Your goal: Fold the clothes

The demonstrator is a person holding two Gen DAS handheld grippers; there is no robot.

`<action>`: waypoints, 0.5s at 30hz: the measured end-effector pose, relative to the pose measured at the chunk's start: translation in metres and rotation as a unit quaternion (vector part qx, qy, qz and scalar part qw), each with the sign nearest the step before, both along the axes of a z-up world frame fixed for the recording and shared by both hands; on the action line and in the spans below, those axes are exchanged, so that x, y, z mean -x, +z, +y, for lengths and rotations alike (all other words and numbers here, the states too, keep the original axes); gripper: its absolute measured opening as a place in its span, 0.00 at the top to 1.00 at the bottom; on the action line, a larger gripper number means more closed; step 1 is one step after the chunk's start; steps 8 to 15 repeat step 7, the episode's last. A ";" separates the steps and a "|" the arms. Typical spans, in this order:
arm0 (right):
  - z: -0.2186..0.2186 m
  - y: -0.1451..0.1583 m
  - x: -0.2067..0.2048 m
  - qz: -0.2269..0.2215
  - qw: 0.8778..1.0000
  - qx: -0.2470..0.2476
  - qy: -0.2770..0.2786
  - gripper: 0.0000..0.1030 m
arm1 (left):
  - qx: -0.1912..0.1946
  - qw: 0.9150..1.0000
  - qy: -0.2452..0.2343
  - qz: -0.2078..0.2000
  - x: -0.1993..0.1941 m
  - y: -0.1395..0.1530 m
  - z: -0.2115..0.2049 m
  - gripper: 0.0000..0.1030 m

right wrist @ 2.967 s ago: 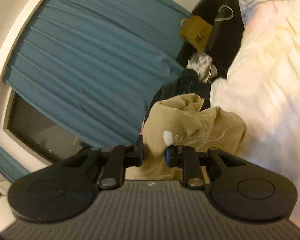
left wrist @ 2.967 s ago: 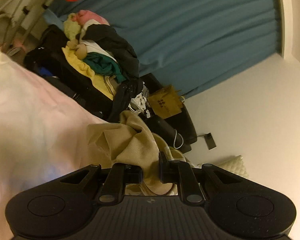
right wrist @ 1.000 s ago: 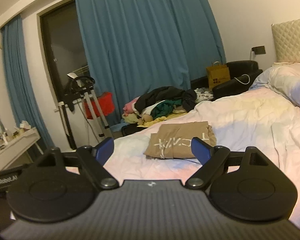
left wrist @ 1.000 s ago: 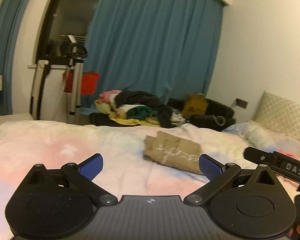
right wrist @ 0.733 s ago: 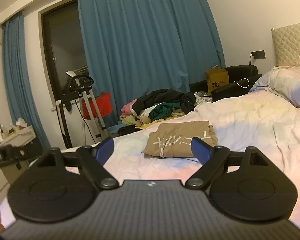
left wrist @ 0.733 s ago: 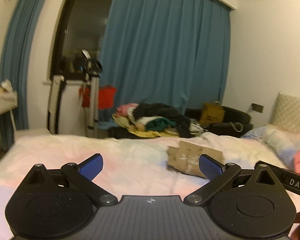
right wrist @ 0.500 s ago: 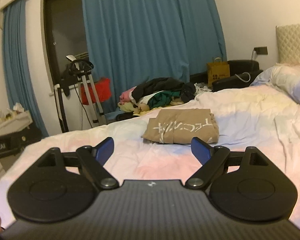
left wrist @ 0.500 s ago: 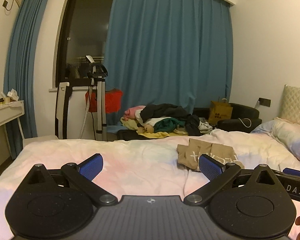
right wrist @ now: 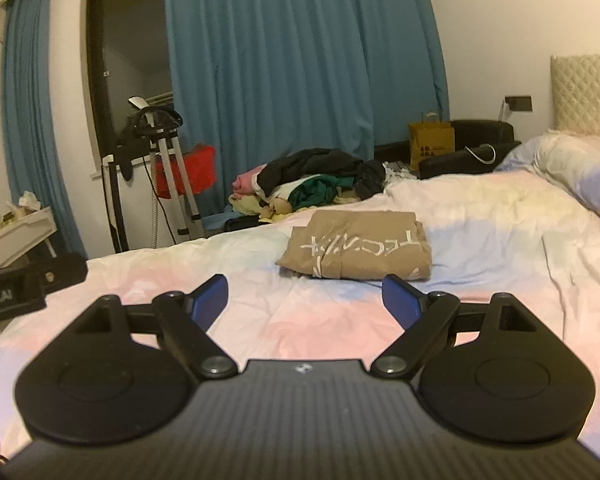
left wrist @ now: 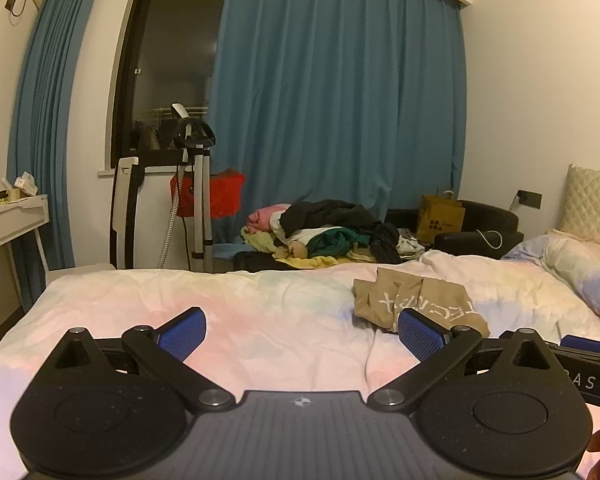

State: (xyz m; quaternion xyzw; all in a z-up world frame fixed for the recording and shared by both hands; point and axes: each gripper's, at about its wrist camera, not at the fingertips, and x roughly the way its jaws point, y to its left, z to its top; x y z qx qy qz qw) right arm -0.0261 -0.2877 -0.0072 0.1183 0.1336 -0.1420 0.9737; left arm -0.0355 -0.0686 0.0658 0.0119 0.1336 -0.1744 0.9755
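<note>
Left wrist view: the left gripper (left wrist: 302,330) hangs over the near part of the bed (left wrist: 260,320) with its blue-padded fingers (left wrist: 182,332) spread wide and nothing between them. The tan shirt (left wrist: 418,306) lies folded on the bed, beyond and to the right of the fingers, well apart from them. Judging by that compact bundle, this garment is finished and was let go on purpose. Behind the shirt, off the bed's far edge, a heap of clothes (left wrist: 324,228) sits by the curtain (left wrist: 340,100), likely the supply for the next fold.

Right wrist view: the right gripper (right wrist: 305,300) is also spread and empty, held low and level over the bed (right wrist: 500,248). The shirt (right wrist: 358,250) lies flat just beyond its fingertips, lettering up. The heap (right wrist: 312,184) is behind the shirt.
</note>
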 end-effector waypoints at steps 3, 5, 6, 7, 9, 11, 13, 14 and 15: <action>-0.003 0.000 0.000 0.001 1.000 -0.008 -0.007 0.17 | -0.002 1.000 -0.001 0.000 0.000 -0.001 0.000 0.00; -0.004 0.000 0.001 -0.001 1.000 -0.012 -0.013 0.17 | -0.003 1.000 -0.002 0.000 0.001 -0.002 0.000 0.00; -0.005 0.000 0.002 -0.001 1.000 -0.013 -0.015 0.17 | -0.004 1.000 -0.004 -0.001 0.002 -0.002 0.000 0.00; -0.005 0.000 0.002 -0.001 1.000 -0.014 -0.018 0.17 | -0.004 1.000 -0.006 -0.002 0.002 -0.003 0.000 0.00; -0.005 0.000 0.002 -0.001 1.000 -0.014 -0.018 0.17 | -0.004 1.000 -0.006 -0.002 0.002 -0.003 0.000 0.00; -0.005 0.000 0.002 -0.001 1.000 -0.014 -0.018 0.17 | -0.004 1.000 -0.006 -0.002 0.002 -0.003 0.000 0.00; -0.005 0.000 0.002 -0.001 1.000 -0.014 -0.018 0.17 | -0.004 1.000 -0.006 -0.002 0.002 -0.003 0.000 0.00; -0.005 0.000 0.002 -0.001 1.000 -0.014 -0.018 0.17 | -0.004 1.000 -0.006 -0.002 0.002 -0.003 0.000 0.00; -0.005 0.000 0.002 -0.001 1.000 -0.014 -0.018 0.17 | -0.004 1.000 -0.006 -0.002 0.002 -0.003 0.000 0.00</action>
